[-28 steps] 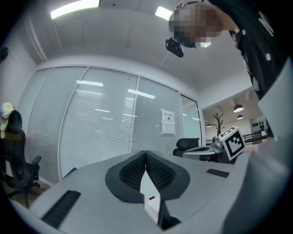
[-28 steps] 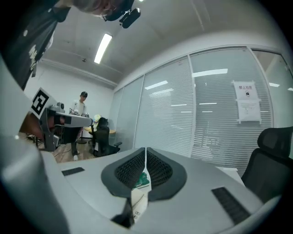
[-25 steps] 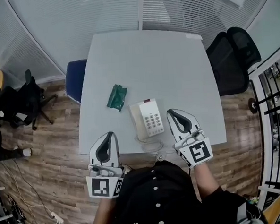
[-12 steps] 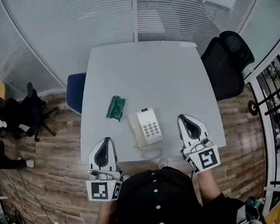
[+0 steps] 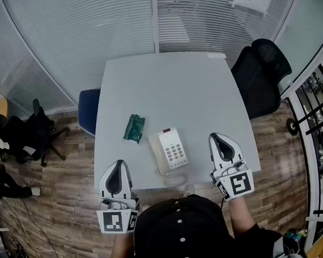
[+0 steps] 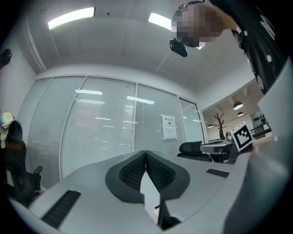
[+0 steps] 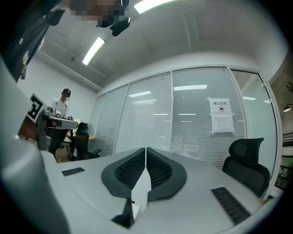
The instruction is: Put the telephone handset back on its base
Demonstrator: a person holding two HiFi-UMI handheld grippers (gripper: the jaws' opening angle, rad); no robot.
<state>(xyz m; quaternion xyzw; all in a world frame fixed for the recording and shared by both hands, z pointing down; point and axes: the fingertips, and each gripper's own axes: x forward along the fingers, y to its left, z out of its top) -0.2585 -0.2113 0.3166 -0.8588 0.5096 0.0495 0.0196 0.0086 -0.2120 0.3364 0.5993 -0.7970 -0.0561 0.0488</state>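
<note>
Both grippers have drawn back from the telephone point(image 5: 172, 148); left gripper point(image 5: 119, 162) and right gripper point(image 5: 219, 135) are closed and empty. Handset point(image 5: 158, 151) appears seated, so any further retreat should avoid snagging the coiled cord point(image 5: 176, 180).

A grey table point(image 5: 170, 87) stands on wood floor point(image 5: 60, 175) beside blinds point(image 5: 89, 21).

left tongs point(image 5: 118, 165): jaws together, empty | right tongs point(image 5: 216, 137): jaws together, empty | both pointing forward
</note>
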